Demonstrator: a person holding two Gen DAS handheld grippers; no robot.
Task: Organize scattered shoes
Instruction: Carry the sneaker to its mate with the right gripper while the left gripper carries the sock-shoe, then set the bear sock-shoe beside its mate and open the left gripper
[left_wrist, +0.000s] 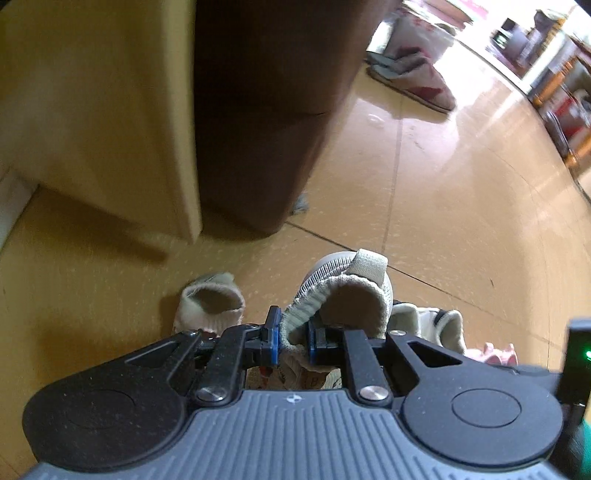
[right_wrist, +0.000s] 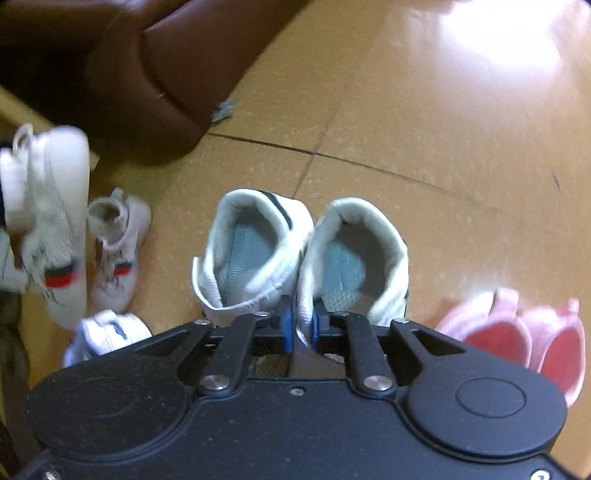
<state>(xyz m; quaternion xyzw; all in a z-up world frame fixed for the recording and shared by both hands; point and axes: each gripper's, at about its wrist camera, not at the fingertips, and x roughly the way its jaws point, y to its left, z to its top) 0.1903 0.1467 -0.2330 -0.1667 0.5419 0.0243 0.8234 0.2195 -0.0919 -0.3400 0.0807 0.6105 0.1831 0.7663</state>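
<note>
My left gripper pinches a knit sneaker's collar, my right gripper a white sneaker's, pairing both near the brown sofa.

Both views are taken from just behind a gripper's fingers, looking forward and steeply down at the tan tiled floor from close above it. In the left wrist view the brown sofa is seen ahead and slightly left, very near. In the right wrist view the same sofa is pushed to the upper left corner, so this camera is faced more to the sofa's right. Shared by both views are the sofa's corner, the floor seam in front of it, the white sneaker pair and the pink slippers, which are glimpsed at the lower right of the left wrist view.
</note>
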